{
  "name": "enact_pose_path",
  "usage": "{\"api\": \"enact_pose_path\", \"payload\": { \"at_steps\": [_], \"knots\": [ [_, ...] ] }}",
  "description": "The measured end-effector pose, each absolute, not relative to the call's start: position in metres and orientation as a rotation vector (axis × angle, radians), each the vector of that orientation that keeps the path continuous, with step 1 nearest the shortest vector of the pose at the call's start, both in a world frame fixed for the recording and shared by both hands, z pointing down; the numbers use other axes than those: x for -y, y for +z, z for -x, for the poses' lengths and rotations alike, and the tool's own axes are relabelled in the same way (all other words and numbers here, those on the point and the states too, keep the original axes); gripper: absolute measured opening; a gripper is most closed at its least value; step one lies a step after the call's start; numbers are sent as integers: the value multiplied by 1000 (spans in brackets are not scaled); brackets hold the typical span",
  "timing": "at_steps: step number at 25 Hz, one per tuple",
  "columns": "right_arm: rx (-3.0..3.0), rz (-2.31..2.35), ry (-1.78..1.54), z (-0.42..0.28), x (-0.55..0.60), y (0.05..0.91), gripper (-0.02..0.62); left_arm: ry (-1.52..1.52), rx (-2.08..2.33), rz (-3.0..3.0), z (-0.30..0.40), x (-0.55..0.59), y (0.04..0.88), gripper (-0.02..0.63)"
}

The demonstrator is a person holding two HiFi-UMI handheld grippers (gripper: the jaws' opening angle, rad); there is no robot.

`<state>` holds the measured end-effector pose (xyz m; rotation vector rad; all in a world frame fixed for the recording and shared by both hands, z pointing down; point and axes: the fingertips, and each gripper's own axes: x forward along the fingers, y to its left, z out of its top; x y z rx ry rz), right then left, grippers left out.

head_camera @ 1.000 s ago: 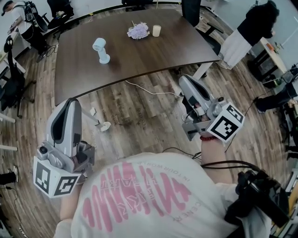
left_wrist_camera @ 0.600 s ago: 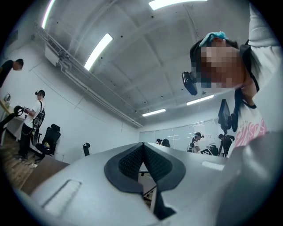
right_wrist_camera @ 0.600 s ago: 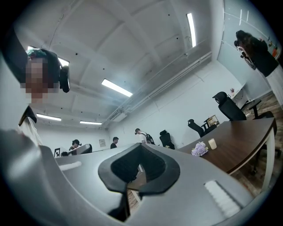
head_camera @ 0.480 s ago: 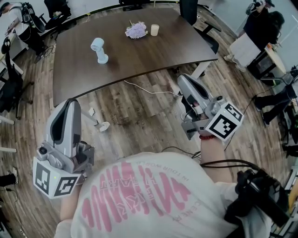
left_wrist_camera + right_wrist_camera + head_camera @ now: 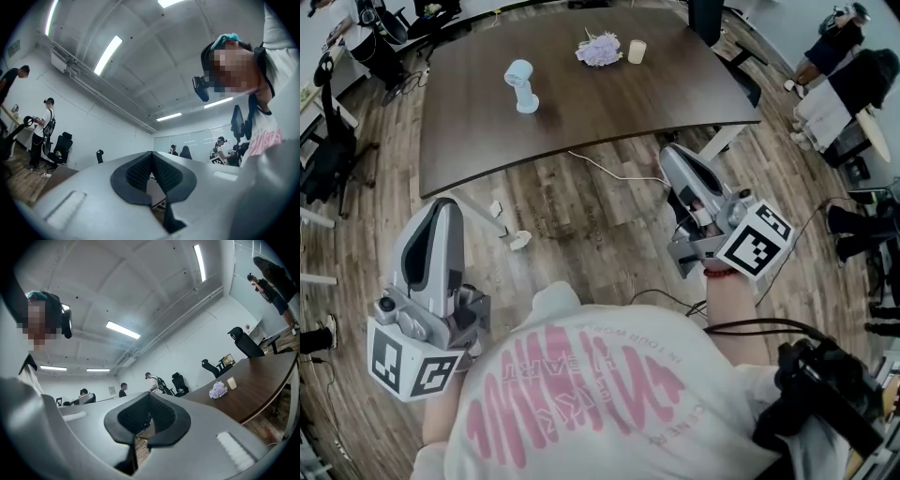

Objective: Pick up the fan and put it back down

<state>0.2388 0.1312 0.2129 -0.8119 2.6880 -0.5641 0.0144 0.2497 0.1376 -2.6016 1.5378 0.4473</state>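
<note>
We stand back from the bench (image 5: pixel 675 103) with both tools low in front of us, and the task is not yet under way. The fan (image 5: pixel 523 86), a small light-blue desk fan with a round head on a short stalk and a round foot, stands upright on the far left part of the bench. It is well apart from both grippers, with bare wooden floor (image 5: pixel 581 220) between us and the bench edge. Farther along the bench lie a bunch of purple flowers (image 5: pixel 600 49) and, just beside it, what looks like a cream candle (image 5: pixel 637 52); both are clear of the fan.

The left gripper (image 5: pixel 442 204) has its jaws together with nothing between them: in its own view the black pads meet along one seam. The right gripper (image 5: pixel 669 152) is closed and empty in the same way. Its view shows the flowers and the candle on the bench, but not the fan.

We judge the fan to be light, stiff plastic, smooth enough to slip and somewhat top-heavy because of its head. The stalk between head and foot looks like the best place to take hold: it is narrow and firm, and the fan would hang upright from it. We would avoid the round head, which may be a thin grille and could bend or swivel. One gripper should be enough once its jaws are spread. We would need only a modest squeeze, then set the fan down flat on its foot so that it does not tip.
</note>
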Motion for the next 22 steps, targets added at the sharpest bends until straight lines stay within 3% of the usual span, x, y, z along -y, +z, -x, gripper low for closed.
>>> {"api": "enact_pose_path", "payload": {
  "at_steps": [22],
  "knots": [
    [-2665,900,-537,-165,-6,197,6,502,-1410,2671,63,-102,132,14]
  ]
}}
